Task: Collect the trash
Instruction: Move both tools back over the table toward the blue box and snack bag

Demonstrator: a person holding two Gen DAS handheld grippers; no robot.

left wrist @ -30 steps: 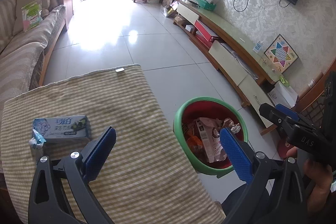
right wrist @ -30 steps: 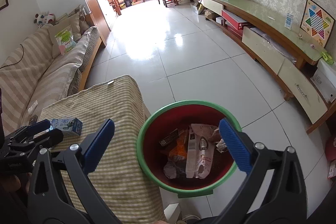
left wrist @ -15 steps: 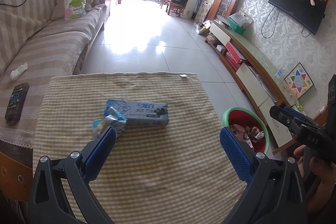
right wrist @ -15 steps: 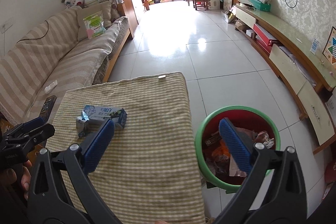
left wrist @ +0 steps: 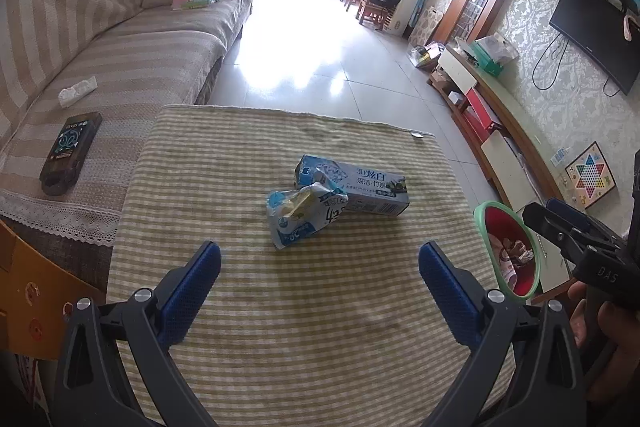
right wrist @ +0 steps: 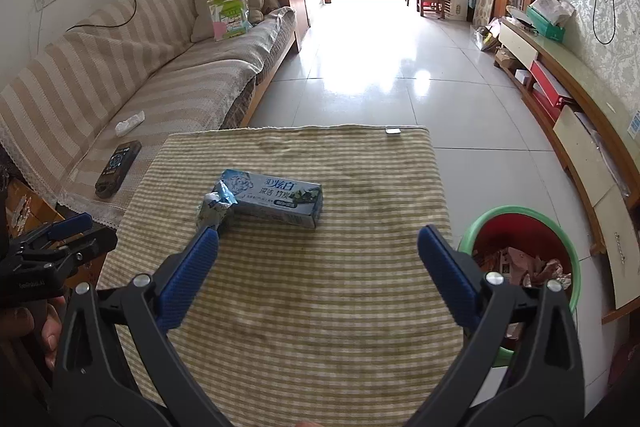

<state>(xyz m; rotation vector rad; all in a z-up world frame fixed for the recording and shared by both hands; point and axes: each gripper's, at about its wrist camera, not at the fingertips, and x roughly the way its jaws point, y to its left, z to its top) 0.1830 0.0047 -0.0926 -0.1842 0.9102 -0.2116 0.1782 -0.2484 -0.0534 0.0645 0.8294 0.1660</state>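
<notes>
Trash-collecting in a living room: two pieces of litter lie near the middle of both wrist views, a crumpled wrapper (left wrist: 302, 217) touching the near end of a long toothpaste box (left wrist: 356, 191), both on the striped cloth of the worktop (left wrist: 280, 327). The left gripper (left wrist: 320, 277) hangs above the cloth with its blue pads spread wide and nothing between them; the wrapper sits just beyond and between the pads, apart from both. The right gripper (right wrist: 318, 263) is likewise wide open and empty, the box ahead of it toward the upper left. A good pick probably means lowering straight over the wrapper, straddling it without nudging the box, then closing firmly on the crumpled bulk. The green-rimmed bin (right wrist: 560, 223), already holding scraps, waits at lower right of the right wrist view, beside the worktop.
</notes>
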